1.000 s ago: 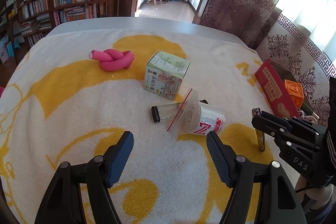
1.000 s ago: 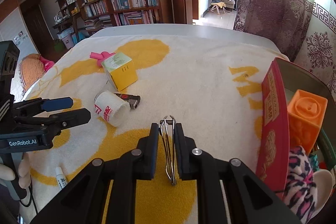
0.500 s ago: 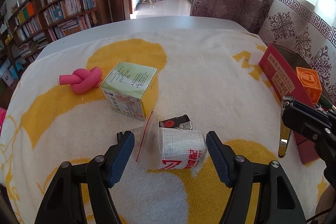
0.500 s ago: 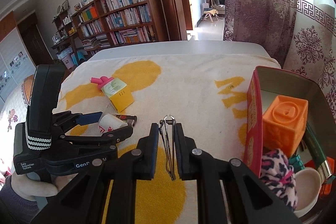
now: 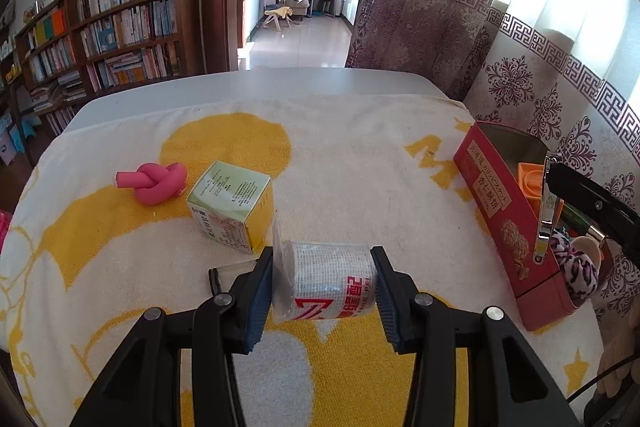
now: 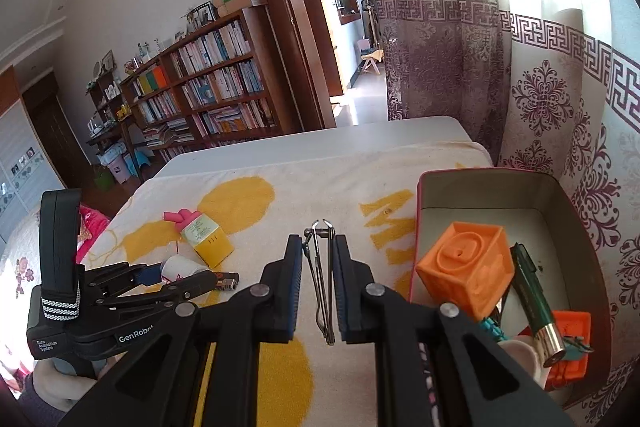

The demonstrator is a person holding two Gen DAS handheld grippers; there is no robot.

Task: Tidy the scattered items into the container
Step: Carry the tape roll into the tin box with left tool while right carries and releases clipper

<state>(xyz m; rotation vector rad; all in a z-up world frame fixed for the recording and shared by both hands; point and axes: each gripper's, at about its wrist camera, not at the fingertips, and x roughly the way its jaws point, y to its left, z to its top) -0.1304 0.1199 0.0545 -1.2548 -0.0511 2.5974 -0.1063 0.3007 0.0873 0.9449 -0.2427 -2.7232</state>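
— Yellow-and-white towel [image 5: 360, 155] covers the table all round your work, doesn't it? What lies near your left gripper [image 5: 323, 291]?

— Its jaws have just been closing, and the pads now press both ends of the bagged gauze roll [image 5: 332, 283]. Just beyond the roll stands the green-and-yellow carton [image 5: 232, 205], nearly touching the bag's flap, and the pink knotted tube [image 5: 154, 183] lies beside the carton on its far side. A dark lighter [image 6: 226, 283] lies on the towel right behind the roll.

— And your right gripper [image 6: 318, 291]?

— Pressed together on the nail clipper [image 6: 320, 283], which you hold over the towel just beside the red tin [image 5: 496, 211]. The tin sits at the towel's right edge.

— What is in the tin?

— An orange cube [image 6: 466, 279], a green pen-like tube [image 6: 534, 301], a smaller orange piece and a spotted fabric thing [image 5: 576, 267] crowd the near end; the far end shows bare metal.

— Anything you cannot read?

— The lighter is mostly hidden by your left finger in the left view. The tin's near corner is cut off behind your right gripper's frame, and what lies under the cube I cannot tell.
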